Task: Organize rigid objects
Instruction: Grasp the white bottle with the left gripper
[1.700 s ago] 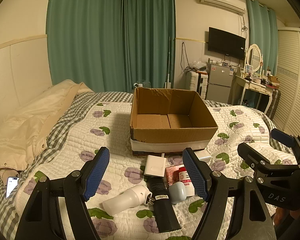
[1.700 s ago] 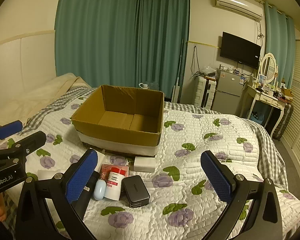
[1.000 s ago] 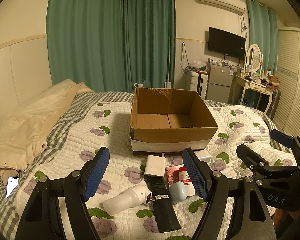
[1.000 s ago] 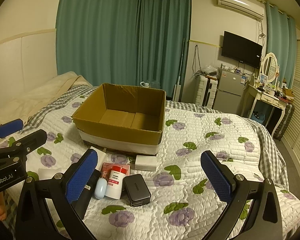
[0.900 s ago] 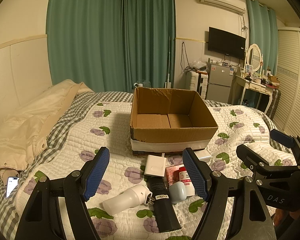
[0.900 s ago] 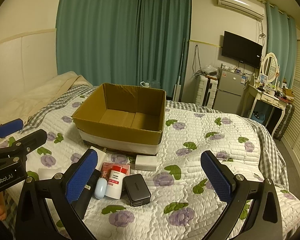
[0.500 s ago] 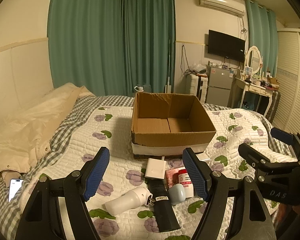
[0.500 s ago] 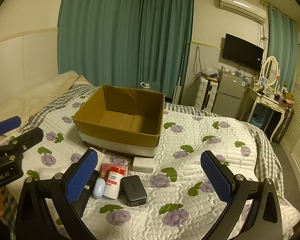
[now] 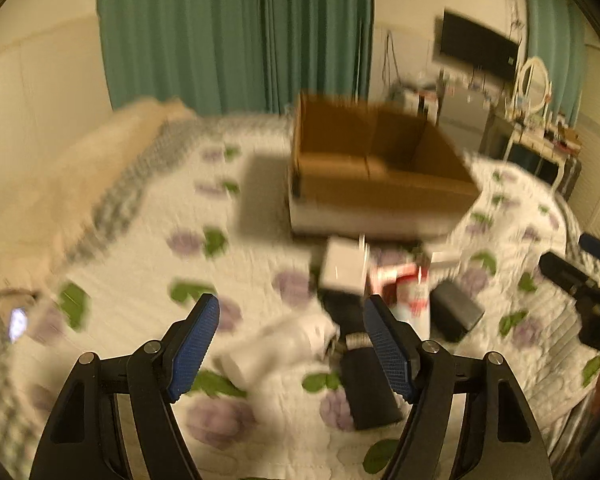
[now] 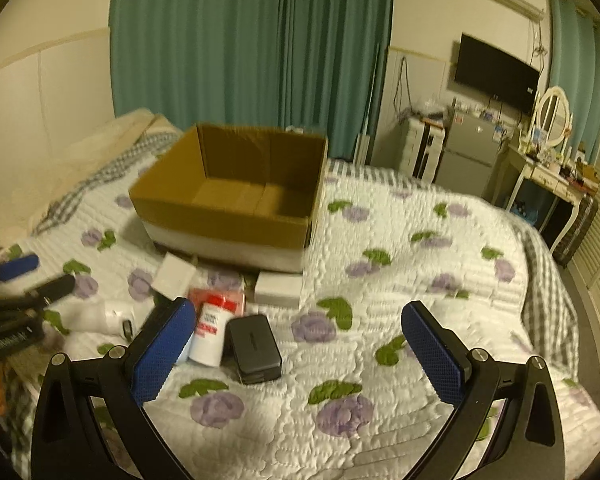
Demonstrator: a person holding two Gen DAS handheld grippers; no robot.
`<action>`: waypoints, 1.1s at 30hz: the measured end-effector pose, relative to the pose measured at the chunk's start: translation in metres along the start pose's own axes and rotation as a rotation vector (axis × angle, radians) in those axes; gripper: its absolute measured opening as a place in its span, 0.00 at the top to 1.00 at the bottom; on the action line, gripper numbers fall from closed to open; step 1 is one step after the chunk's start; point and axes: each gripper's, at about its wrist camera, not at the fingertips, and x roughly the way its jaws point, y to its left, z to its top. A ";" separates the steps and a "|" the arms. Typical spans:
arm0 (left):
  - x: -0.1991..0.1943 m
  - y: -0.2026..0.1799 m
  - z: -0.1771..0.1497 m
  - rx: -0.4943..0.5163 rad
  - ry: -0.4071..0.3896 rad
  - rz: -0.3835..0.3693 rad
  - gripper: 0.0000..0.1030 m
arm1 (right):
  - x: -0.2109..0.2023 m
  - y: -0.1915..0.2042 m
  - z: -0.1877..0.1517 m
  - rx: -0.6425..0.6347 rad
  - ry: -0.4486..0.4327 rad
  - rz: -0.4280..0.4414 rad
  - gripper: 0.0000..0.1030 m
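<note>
An open, empty cardboard box [image 10: 236, 196] stands on the quilted bed; it also shows in the blurred left wrist view [image 9: 376, 168]. In front of it lie a white charger [image 10: 174, 274], a red-capped white bottle [image 10: 210, 330], a black case [image 10: 254, 348], a white flat box [image 10: 278, 284] and a white hair-dryer-like object [image 9: 276, 344]. A black oblong object [image 9: 364, 380] lies by it. My left gripper [image 9: 292, 344] is open and empty, above the white object. My right gripper [image 10: 300, 348] is open and empty, over the black case.
A beige duvet [image 9: 60, 184] lies along the bed's left side, and a lit phone [image 9: 18, 322] lies by the left edge. Green curtains, a fridge [image 10: 468, 156], a wall TV and a dressing table [image 10: 548, 176] stand beyond the bed.
Both grippers have moved forward and down towards the pile of objects. The left wrist view is now motion-blurred. Nothing has been taken hold of.
</note>
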 end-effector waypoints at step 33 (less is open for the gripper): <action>0.056 -0.004 -0.022 0.302 0.128 -0.056 0.69 | 0.053 0.037 -0.020 -0.057 0.149 0.079 0.09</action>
